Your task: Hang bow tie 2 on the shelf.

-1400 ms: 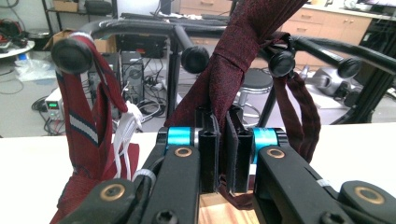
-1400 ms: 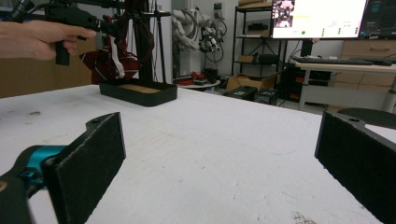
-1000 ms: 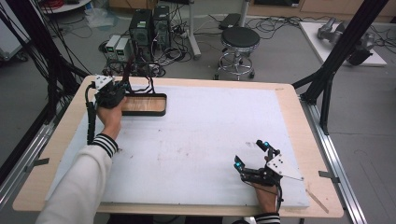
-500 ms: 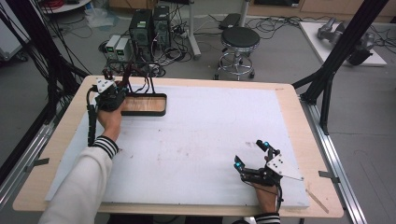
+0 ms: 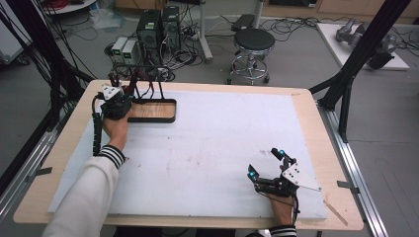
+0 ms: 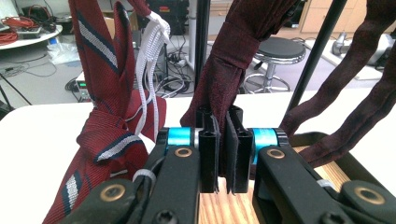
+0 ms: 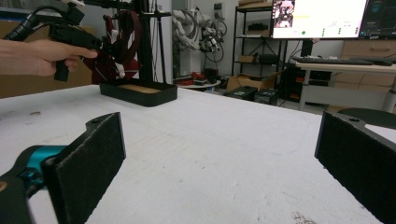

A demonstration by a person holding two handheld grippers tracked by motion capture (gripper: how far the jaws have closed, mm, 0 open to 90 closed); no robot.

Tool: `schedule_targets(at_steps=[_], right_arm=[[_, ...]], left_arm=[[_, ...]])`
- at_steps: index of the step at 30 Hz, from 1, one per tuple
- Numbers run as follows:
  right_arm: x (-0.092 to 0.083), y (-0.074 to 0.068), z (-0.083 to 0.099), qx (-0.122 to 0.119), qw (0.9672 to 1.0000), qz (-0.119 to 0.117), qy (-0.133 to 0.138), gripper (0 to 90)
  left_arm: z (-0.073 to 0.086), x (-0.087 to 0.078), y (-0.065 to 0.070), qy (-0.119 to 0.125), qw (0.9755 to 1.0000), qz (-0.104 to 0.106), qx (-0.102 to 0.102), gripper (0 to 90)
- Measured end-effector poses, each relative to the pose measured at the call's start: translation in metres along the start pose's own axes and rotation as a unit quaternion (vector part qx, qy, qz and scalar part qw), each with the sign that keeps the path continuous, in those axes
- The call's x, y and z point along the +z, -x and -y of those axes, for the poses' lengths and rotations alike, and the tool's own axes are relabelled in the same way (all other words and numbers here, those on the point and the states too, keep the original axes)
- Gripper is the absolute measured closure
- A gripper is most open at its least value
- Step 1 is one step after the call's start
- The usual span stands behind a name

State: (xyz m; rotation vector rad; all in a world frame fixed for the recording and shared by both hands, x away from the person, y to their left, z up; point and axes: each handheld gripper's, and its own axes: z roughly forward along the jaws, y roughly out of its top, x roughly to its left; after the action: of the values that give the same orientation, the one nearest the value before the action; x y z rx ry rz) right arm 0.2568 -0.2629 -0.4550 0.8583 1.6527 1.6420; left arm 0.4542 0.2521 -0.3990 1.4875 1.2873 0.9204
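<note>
A: At the far left corner of the bench (image 5: pixel 296 118), a dark maroon tie (image 6: pixel 229 60) hangs from a black rack (image 5: pixel 148 81), and the left gripper (image 6: pixel 223 154) is clenched on it, a fold of cloth pinched between the pads.

B: So the step is drawing it off the rack?

A: That's my reading. I'd pull slowly and straight toward the person, keeping the pinch firm so the cloth doesn't slip, and watch that the rack's tray (image 5: pixel 165 118) doesn't tip.

B: How does the tie look?

A: Soft and matte, gathered into a knot-like bunch above the pads. A red striped tie (image 6: pixel 105 135) with a white cord (image 6: pixel 152 60) hangs just beside it, so it could snag.

B: And the other hand?

A: The right gripper (image 5: pixel 267 163) rests well apart at the near right, released, pads wide with nothing between them.
</note>
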Motion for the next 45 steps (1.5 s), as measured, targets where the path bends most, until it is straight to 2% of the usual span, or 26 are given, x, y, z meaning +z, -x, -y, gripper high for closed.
schedule_targets(at_steps=[3,5,7,9,13,16,18,21,22,27,28,29,30,31,32,36,37,40,43,45], right_arm=[[0.000,0.000,0.000,0.000,1.0000,0.000,0.000,0.9],[0.000,0.000,0.000,0.000,1.0000,0.000,0.000,0.9],[0.000,0.000,0.000,0.000,1.0000,0.000,0.000,0.9],[0.000,0.000,0.000,0.001,1.0000,0.000,-0.001,0.9],[0.000,0.000,0.000,0.000,1.0000,0.000,0.000,0.9],[0.000,0.000,0.000,-0.002,1.0000,0.000,0.000,0.9],[0.000,0.000,0.000,-0.003,1.0000,-0.001,0.001,0.9],[0.000,-0.001,0.000,-0.003,1.0000,0.000,-0.001,0.9],[0.000,-0.001,0.000,-0.003,1.0000,0.000,-0.001,0.9],[0.000,-0.001,0.000,-0.004,1.0000,-0.001,0.000,0.8],[0.000,-0.001,0.000,-0.004,1.0000,0.000,0.000,0.9],[0.000,-0.001,0.000,-0.005,1.0000,0.000,-0.001,0.9],[0.000,-0.001,0.000,-0.005,1.0000,-0.001,0.000,0.9],[0.000,-0.001,0.000,-0.003,1.0000,-0.001,-0.001,0.9],[0.000,-0.001,0.000,-0.004,1.0000,0.000,-0.001,0.9],[0.001,-0.001,0.000,-0.005,1.0000,-0.002,-0.001,0.9],[0.001,-0.001,0.000,-0.006,1.0000,-0.001,-0.001,0.9],[0.001,-0.001,0.000,-0.006,1.0000,-0.001,-0.001,0.9],[0.001,-0.001,0.000,-0.005,1.0000,-0.002,-0.002,0.9],[0.000,-0.001,0.000,-0.007,1.0000,-0.001,-0.003,0.9]], left_arm=[[0.000,0.000,0.000,-0.003,1.0000,0.003,0.001,83.5],[0.000,0.000,0.001,-0.003,1.0000,0.007,-0.003,79.4],[0.000,0.000,0.002,-0.001,1.0000,0.007,-0.001,71.9],[0.000,0.000,0.001,-0.003,0.9999,0.014,-0.006,60.3],[0.001,0.001,0.000,-0.002,0.9988,0.045,-0.019,39.7],[0.001,-0.002,0.002,0.000,0.9974,0.071,-0.013,27.9],[0.002,-0.007,0.004,0.016,0.9955,0.094,-0.005,25.2],[0.004,-0.016,0.007,0.030,0.9926,0.117,0.010,21.0],[0.004,-0.019,0.008,0.031,0.9914,0.126,0.017,19.0],[0.008,-0.039,0.011,0.074,0.9825,0.162,0.055,14.1],[0.009,-0.044,0.011,0.087,0.9786,0.173,0.069,13.9],[0.010,-0.048,0.011,0.095,0.9763,0.178,0.078,13.8],[0.012,-0.052,0.010,0.107,0.9723,0.188,0.090,13.1],[0.014,-0.056,0.009,0.112,0.9696,0.198,0.090,12.7],[0.015,-0.061,0.008,0.112,0.9681,0.205,0.091,12.7],[0.023,-0.080,0.004,0.133,0.9594,0.228,0.100,12.5],[0.025,-0.085,0.003,0.135,0.9579,0.233,0.101,12.5],[0.033,-0.097,0.000,0.142,0.9554,0.237,0.105,12.5],[0.043,-0.107,-0.005,0.147,0.9541,0.243,0.094,12.5],[0.049,-0.113,-0.009,0.145,0.9543,0.247,0.084,12.5]])
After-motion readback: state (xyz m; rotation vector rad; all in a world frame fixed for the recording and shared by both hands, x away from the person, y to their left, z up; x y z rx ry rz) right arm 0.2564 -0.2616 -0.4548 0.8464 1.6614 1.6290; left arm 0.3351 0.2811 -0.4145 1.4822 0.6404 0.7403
